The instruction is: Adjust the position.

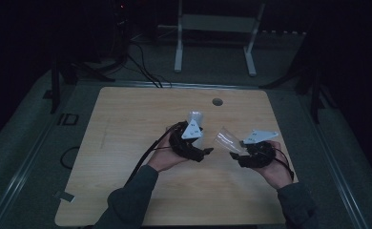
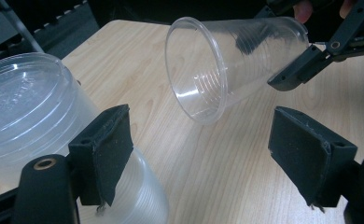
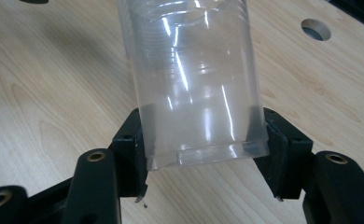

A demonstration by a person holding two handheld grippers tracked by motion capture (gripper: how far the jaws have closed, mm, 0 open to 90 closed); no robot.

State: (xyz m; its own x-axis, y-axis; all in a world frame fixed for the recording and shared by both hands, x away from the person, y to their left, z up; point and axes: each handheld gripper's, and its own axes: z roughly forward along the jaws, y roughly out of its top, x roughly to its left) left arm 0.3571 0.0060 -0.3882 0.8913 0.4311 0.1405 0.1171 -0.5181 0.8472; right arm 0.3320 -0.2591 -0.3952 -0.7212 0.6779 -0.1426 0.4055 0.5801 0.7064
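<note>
1. The right claw (image 3: pixel 203 149) is closed on the base of a clear plastic cup (image 3: pixel 194 79); in the right gripper view its 2 pads press the cup's bottom from both sides.
2. In the high view the right claw (image 1: pixel 235 153) sits at about 4 o'clock of the wooden surface (image 1: pixel 127 124), above the surface, with the clear plastic cup (image 1: pixel 226 139) tilted and its mouth pointing toward 10 o'clock.
3. In the left gripper view the same cup (image 2: pixel 227 65) hangs on its side above the surface, open rim facing the camera, held at its base by the far claw (image 2: pixel 306 56).
4. The left claw (image 2: pixel 208 154) stands wide open, its 2 pads well apart with nothing between them.
5. A stack of clear plastic cups (image 2: pixel 40 121) stands mouth-down just beside the left pad, at 9 o'clock of that view; whether they touch cannot be told.
6. In the high view the stack (image 1: pixel 195 119) stands near the surface's middle, at 12 o'clock of the left claw (image 1: pixel 201 145), close to the held cup.
7. A round hole (image 1: pixel 217 101) lies at 12 o'clock of the surface.
</note>
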